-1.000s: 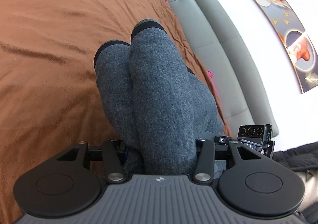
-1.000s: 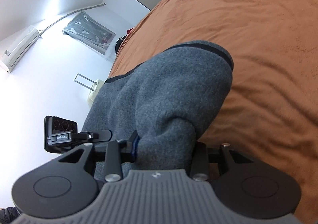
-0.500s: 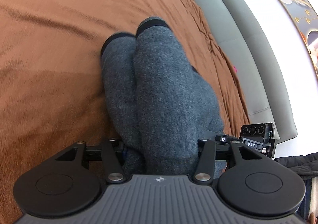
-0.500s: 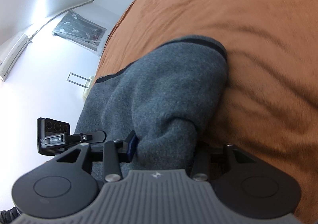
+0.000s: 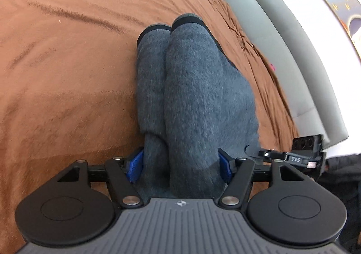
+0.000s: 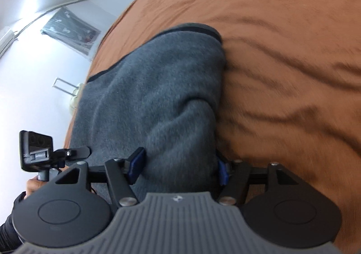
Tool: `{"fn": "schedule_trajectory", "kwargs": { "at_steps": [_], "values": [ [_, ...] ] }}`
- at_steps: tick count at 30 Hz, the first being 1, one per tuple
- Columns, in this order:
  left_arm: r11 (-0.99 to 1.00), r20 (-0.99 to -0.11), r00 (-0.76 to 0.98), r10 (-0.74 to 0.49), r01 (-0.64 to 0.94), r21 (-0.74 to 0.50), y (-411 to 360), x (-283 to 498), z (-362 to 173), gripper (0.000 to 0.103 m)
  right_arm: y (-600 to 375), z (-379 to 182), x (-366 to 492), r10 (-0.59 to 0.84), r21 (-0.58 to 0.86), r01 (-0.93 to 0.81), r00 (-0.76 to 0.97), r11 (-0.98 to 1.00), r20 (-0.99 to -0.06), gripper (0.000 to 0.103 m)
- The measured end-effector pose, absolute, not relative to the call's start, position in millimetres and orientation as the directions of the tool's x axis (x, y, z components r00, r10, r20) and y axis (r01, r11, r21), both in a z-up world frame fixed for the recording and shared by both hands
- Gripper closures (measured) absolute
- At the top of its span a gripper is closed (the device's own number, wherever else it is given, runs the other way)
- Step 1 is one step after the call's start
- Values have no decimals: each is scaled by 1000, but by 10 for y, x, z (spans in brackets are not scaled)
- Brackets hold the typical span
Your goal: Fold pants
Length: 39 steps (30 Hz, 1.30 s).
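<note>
On the bed's brown blanket (image 5: 67, 73) we see the grey pants (image 5: 194, 87) lying with both legs side by side, their dark-edged cuffs at the far end. Our left claw (image 5: 180, 166) is spread somewhat, its blue pads (image 5: 135, 163) on either side of a bunched fold of the pants, and we cannot tell whether it is pinching. Our right claw (image 6: 178, 166) likewise straddles the near edge of the pants (image 6: 158, 96), pads parted around thick cloth. A grey headboard (image 5: 282, 40) runs along the bed's far side.
</note>
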State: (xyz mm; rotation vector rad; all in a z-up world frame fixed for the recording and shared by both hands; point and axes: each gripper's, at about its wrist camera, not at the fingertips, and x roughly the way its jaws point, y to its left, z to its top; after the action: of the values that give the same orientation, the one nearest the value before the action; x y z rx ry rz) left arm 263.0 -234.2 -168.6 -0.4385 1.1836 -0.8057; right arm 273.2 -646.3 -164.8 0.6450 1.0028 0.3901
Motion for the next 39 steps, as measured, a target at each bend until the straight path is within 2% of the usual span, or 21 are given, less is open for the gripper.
{"fn": "schedule_trajectory", "kwargs": {
  "at_steps": [9,14,18,21,22,29,31,34,39],
  "values": [
    [723,-717,197,-669,396,-566,-2313,2311,-1461,27,-6147,-1411,2282,394,512,70,554,856,-734,41],
    [745,-754,217,-620,463,-480,-2283,1994,-1222,31,-5880,-1286,1928,237,363,127,555,923,-797,42],
    [762,-759,267,-594,489,-424,-2241,1710,-995,27,-5587,-1098,1581,176,310,134,588,941,-790,42],
    [791,-772,316,-552,492,-364,-2295,1547,-815,23,-5400,-928,1345,135,272,142,601,952,-788,32],
    [792,-770,321,-551,491,-362,-2278,1499,-754,23,-5296,-872,1297,116,255,148,607,956,-786,26],
    [814,-740,407,-535,485,-321,-2200,1162,-397,12,-4679,-488,895,-34,119,194,641,974,-767,8],
    [822,-732,438,-521,487,-294,-2193,1076,-317,8,-4588,-397,809,-87,95,241,647,966,-757,8],
    [829,-740,445,-504,490,-270,-2226,967,-225,7,-4514,-274,671,-133,87,288,663,954,-737,5],
    [858,-738,536,-410,501,-113,-2358,723,-65,7,-4413,-71,424,-216,51,354,672,934,-708,5]
  ]
}}
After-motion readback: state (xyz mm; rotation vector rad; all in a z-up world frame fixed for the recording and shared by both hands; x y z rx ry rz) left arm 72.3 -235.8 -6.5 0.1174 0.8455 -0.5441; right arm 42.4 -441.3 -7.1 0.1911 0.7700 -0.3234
